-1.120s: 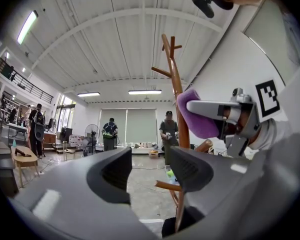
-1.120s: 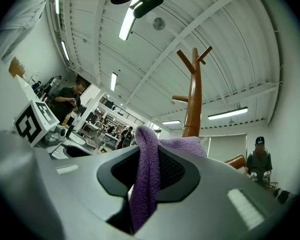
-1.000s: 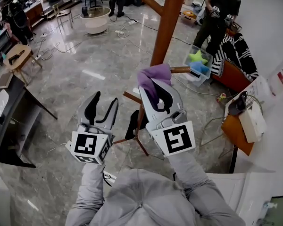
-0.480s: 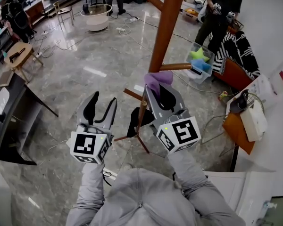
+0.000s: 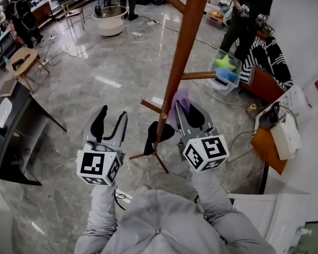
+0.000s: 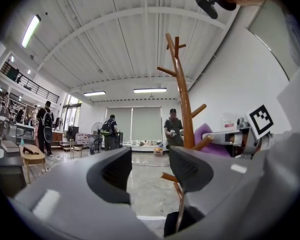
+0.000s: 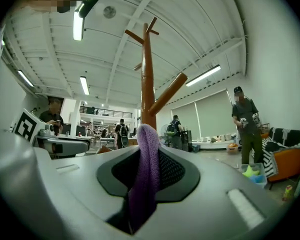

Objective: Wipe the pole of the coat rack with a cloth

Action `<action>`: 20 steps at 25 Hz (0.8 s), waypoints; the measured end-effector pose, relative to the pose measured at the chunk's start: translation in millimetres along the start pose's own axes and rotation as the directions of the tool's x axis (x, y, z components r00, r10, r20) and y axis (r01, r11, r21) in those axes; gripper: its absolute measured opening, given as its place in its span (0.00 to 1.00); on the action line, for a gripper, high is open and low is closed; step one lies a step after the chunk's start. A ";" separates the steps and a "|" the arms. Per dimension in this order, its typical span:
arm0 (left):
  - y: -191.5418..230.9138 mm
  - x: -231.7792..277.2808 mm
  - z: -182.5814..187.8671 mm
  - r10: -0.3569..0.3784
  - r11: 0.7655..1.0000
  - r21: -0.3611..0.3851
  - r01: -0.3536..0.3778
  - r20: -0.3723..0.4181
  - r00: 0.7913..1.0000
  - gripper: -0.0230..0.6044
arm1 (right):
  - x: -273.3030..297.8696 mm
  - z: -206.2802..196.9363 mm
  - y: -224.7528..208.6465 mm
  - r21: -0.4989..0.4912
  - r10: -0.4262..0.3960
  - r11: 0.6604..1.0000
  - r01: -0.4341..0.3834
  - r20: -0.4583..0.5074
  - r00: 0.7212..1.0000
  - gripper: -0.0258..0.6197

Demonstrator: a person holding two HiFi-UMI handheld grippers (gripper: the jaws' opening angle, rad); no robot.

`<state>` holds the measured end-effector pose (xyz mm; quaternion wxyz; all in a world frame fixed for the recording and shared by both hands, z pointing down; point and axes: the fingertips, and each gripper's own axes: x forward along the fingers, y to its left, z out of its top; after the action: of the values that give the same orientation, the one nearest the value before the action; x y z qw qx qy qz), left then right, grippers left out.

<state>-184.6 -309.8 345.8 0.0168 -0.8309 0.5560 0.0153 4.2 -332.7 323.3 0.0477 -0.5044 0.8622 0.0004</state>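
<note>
The brown wooden coat rack pole [image 5: 181, 52] rises through the middle of the head view, with pegs sticking out and its feet [image 5: 153, 155] on the marble floor. My right gripper [image 5: 181, 109] is shut on a purple cloth [image 5: 181, 100], which lies against the lower pole just right of it. In the right gripper view the purple cloth [image 7: 146, 174] stands pinched between the jaws, with the pole [image 7: 149, 74] right behind. My left gripper [image 5: 110, 121] hangs open and empty left of the pole; the pole [image 6: 182, 104] shows to its right in its own view.
A clear bin with a green star toy [image 5: 223, 63] sits behind the pole. A person [image 5: 245, 15] stands at the back right by a striped chair [image 5: 265, 54]. A black desk [image 5: 10, 126] is at left, and an orange stool [image 5: 266, 150] and a white box at right. Cables trail over the floor.
My right gripper has slid down the pole toward me with the cloth, from the peg's height to the lower shaft. The left gripper has barely moved.
</note>
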 end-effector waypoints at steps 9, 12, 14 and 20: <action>6.1 -5.6 -7.8 0.015 1.000 -0.014 -0.015 -0.010 1.000 0.44 | -64.2 89.7 -43.5 -0.178 -0.175 0.962 0.208 0.185 0.967 0.14; 6.7 -6.2 -10.0 0.017 1.000 -0.021 -0.017 -0.010 1.000 0.44 | -77.9 149.3 -38.7 -0.282 -0.165 0.925 0.254 0.304 0.938 0.14; 5.1 -5.1 -10.6 0.014 1.000 -0.026 -0.015 -0.008 1.000 0.44 | -81.4 184.3 -28.8 -0.369 -0.135 0.886 0.282 0.376 0.917 0.14; 1.9 -5.7 -8.6 0.018 0.999 -0.035 -0.017 0.004 1.000 0.44 | -44.3 217.2 15.2 -0.768 -0.012 0.583 0.265 0.318 0.948 0.14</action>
<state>-188.4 -305.6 354.6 0.0031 -0.8261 0.5629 0.0270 30.3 -276.1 110.0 -0.0636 -0.5324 0.7107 0.4554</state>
